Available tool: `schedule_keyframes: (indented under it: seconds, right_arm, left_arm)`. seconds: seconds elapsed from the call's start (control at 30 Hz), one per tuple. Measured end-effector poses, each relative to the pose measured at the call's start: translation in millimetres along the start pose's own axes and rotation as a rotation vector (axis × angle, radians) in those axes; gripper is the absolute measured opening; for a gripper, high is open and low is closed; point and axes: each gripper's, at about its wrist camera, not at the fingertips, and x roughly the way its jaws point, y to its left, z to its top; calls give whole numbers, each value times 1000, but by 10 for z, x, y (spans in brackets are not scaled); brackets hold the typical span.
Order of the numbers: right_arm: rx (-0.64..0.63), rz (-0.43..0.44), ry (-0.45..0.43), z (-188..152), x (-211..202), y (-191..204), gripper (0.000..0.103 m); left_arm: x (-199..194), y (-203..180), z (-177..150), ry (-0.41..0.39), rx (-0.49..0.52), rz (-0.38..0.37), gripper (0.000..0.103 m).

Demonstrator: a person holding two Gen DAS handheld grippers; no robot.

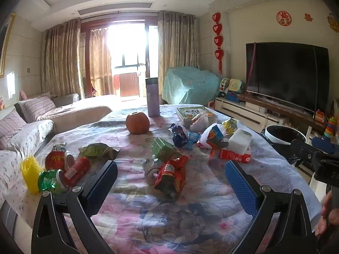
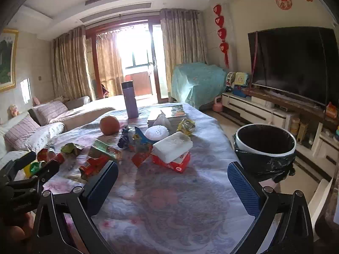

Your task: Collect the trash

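Both of your grippers hover above the near end of the table [image 1: 275, 169] with fingers spread wide and nothing between them, so the step in hand looks like choosing and reaching for a first piece of trash. The litter lies across the middle of both frames; the black-lined bin [image 2: 266, 148] stands off the table's edge at right centre of the right wrist view. For your left gripper [image 1: 171, 180], the crumpled red wrapper [image 1: 171, 174] sits just ahead between the fingers: come down over it and close on its bulk, not a loose flap. For your right gripper [image 2: 172, 181], the white foam block [image 2: 172, 146] resting on the red carton [image 2: 177, 163] is nearest the bin; lift it alone so the carton stays put. Leave the orange [image 1: 137, 122] and the purple flask [image 1: 153, 97] at the upper centre; they probably aren't trash.
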Motion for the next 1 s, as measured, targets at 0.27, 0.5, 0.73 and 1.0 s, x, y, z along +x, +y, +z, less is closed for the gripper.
schedule_keyframes:
  seconds: [0.27,0.5,0.73,1.0]
  right_arm:
    - [-1,-8,2,-4,5,3,103]
    - [2,-8,-3,-2,4,10,103]
    - [6,-3,-2,-8,9,7,103]
    - [14,5,-3,-7,-9,1,103]
  left_arm:
    - [-53,-40,13,4,-1,11,102]
    - [-49,-20,8,5,-9,15,102]
    - [-51,-6,3,8,-13,14,102]
    - [-48,-8,-12,9,-12,16,102]
